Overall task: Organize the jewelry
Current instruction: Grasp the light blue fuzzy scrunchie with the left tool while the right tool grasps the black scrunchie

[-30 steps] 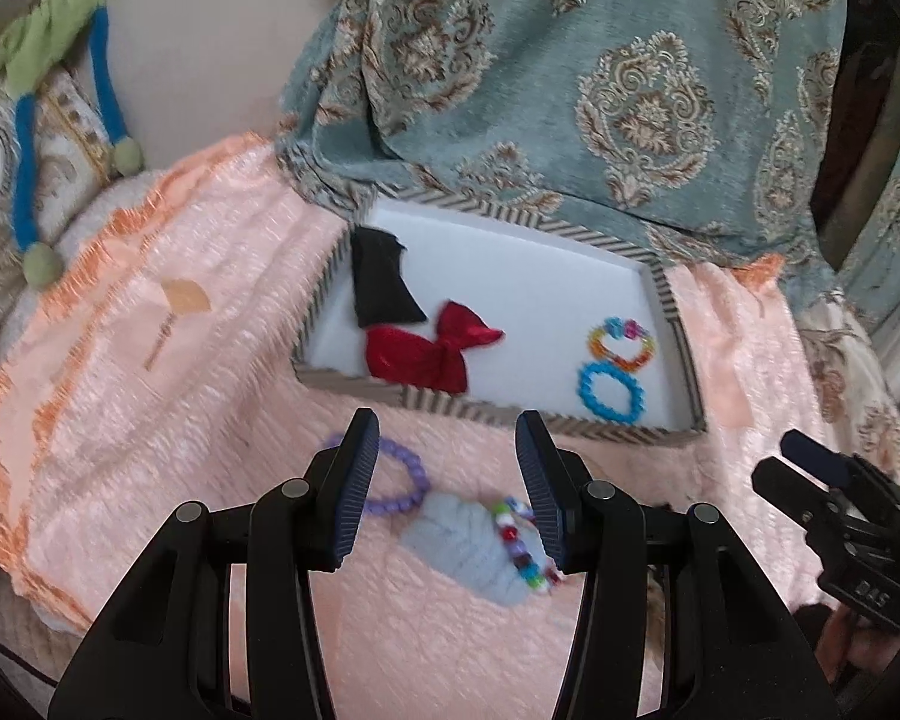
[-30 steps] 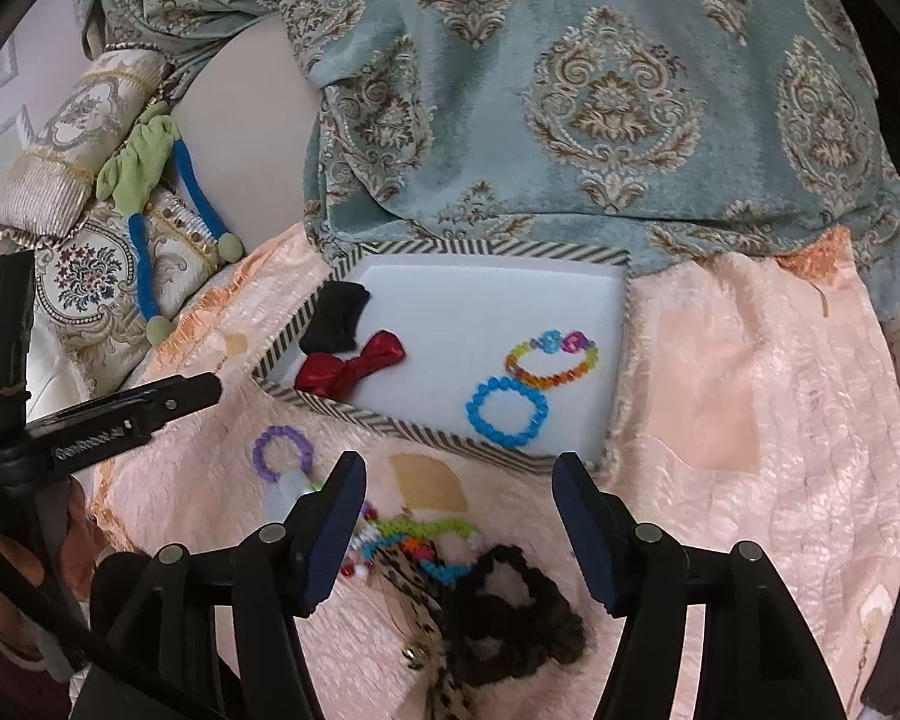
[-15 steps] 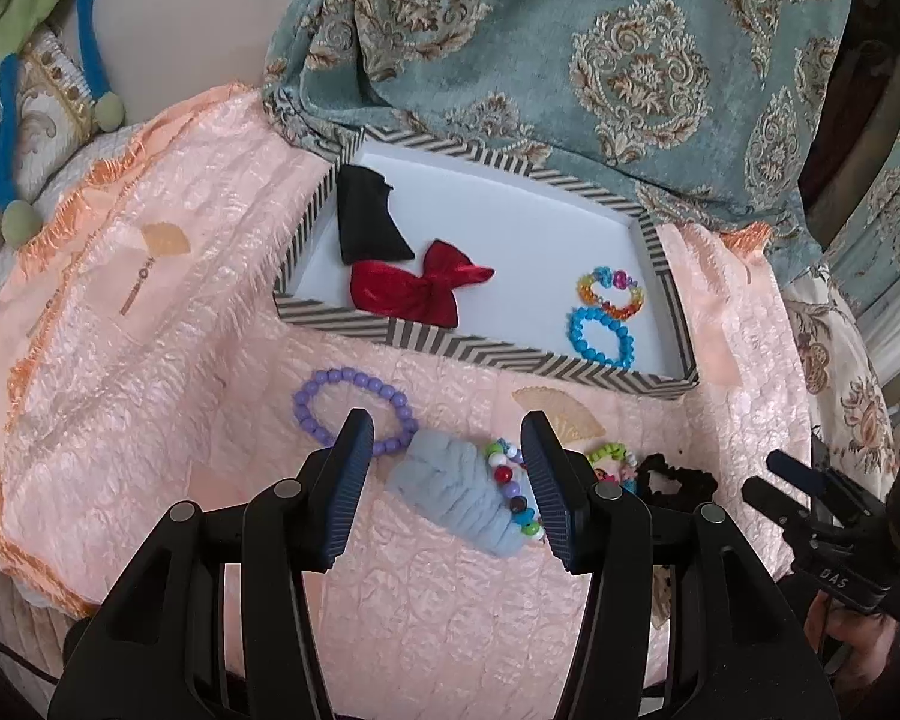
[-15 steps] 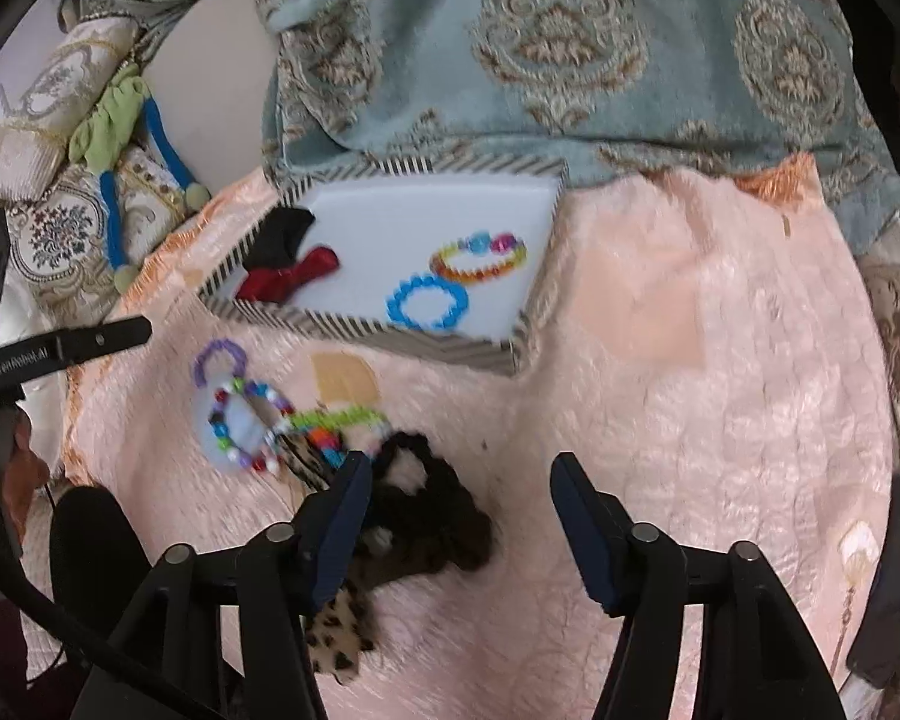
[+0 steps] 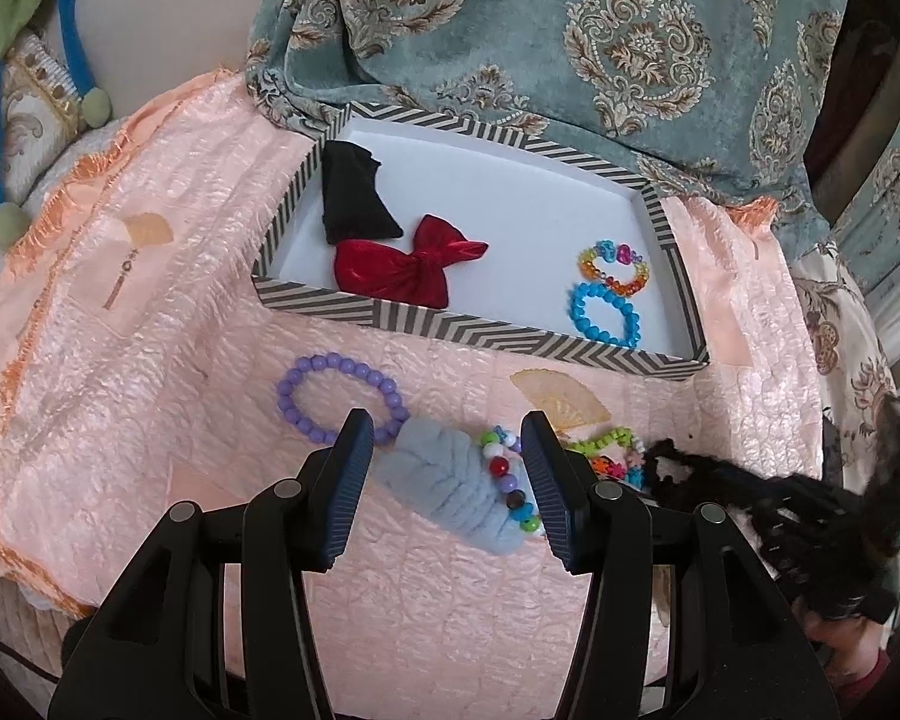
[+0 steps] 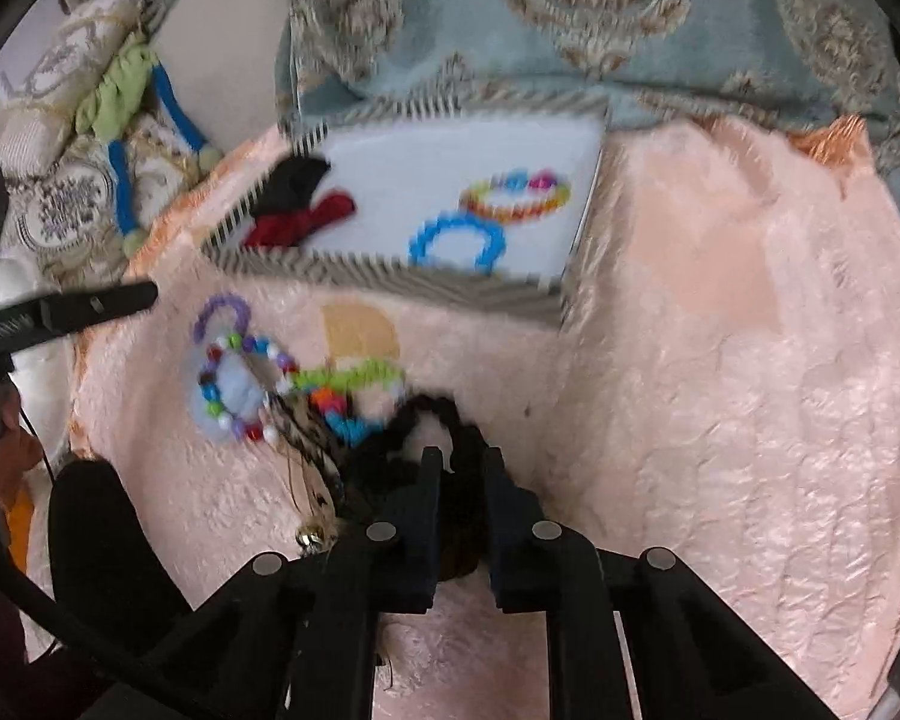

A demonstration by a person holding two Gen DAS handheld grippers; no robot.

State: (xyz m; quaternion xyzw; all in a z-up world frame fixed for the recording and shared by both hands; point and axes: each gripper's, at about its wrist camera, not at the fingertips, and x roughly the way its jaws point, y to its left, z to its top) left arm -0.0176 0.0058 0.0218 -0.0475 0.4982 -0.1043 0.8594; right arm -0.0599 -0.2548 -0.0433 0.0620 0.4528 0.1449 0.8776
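- While your right gripper (image 6: 459, 462) pinches the black scrunchie (image 6: 417, 426) on the pink cloth (image 6: 720, 360), just in front of the striped tray (image 5: 480, 336), your left gripper (image 5: 444, 480) hangs spread.
- Its jaws straddle the blue scrunchie (image 5: 450, 486), also in front of that tray.

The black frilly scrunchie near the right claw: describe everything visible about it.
The black frilly scrunchie is a ruffled, yarn-like fabric ring, dark with the pink quilted cloth showing through its centre. The right claw has its fingers closed on the near edge. Its far side lies on the cloth, beside the leopard-print fabric piece and the bright mixed-colour bead bracelet. The right wrist view is motion-blurred; in the left wrist view its strands look stretched toward the claw.
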